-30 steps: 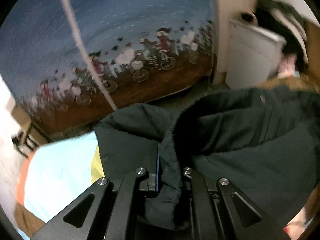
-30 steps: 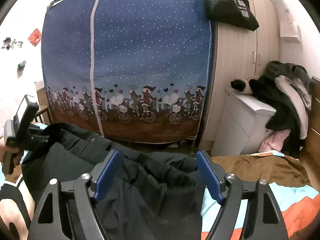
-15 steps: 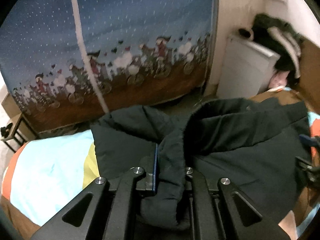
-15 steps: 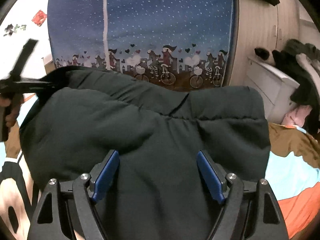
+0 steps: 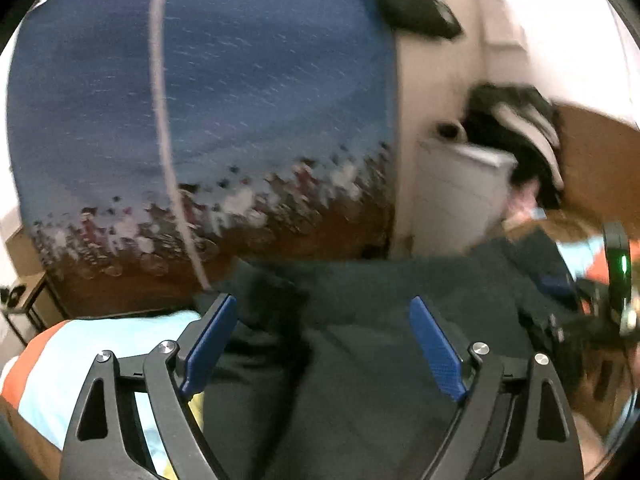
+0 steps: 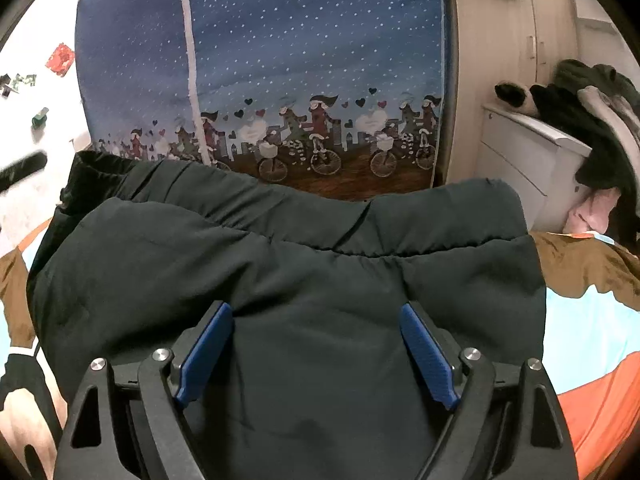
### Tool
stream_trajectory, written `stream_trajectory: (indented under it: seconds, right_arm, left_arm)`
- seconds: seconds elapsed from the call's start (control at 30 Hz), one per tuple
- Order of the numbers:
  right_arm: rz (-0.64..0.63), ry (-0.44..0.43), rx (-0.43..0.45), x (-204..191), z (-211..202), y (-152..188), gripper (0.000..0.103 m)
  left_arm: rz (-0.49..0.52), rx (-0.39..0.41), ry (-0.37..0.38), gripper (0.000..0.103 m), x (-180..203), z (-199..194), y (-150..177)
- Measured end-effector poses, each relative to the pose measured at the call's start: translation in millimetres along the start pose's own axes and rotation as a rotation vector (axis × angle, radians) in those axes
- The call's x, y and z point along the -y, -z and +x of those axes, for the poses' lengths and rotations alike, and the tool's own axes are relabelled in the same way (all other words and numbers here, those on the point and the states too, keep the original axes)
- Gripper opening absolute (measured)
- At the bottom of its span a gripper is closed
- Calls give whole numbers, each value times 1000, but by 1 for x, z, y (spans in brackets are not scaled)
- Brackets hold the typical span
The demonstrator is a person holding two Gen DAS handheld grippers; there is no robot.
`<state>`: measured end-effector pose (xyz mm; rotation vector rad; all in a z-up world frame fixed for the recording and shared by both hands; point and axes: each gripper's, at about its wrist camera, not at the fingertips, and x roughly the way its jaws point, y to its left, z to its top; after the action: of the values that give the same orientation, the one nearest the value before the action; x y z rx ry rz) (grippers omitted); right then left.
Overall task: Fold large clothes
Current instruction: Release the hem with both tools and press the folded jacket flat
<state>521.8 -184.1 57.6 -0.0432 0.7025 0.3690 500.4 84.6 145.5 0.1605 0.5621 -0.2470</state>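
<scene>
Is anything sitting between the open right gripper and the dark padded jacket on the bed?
Nothing visible. The right gripper hangs open directly over the dark green padded jacket, with only jacket fabric showing between its blue pads. The left gripper, whose jaws have just been opening, is likewise open over the jacket, gripping nothing.

Dark jacket (image 6: 304,280) blocks ahead; bedspread (image 6: 580,320) open rightward.

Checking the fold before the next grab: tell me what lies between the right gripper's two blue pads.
In the right wrist view, only the dark padded jacket lies there, spread flat beneath the right gripper; the jaws stand wide, the pads not pressing on it.
</scene>
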Motion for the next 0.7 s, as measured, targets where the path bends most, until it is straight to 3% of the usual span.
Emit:
stream_trajectory:
  seconds: [0.2,0.4,0.7]
  right_arm:
    - [-30,10,10,-1,7,4,92]
    - [-36,34,26,9,24,-6,96]
    - [-6,62,-39,30,79,-32,103]
  left_arm:
    - [98,-150,36,85,43,43,46]
    - [89,-127,-38,90,36,73,46]
    - [-59,-108,-127,92,-11,108,28]
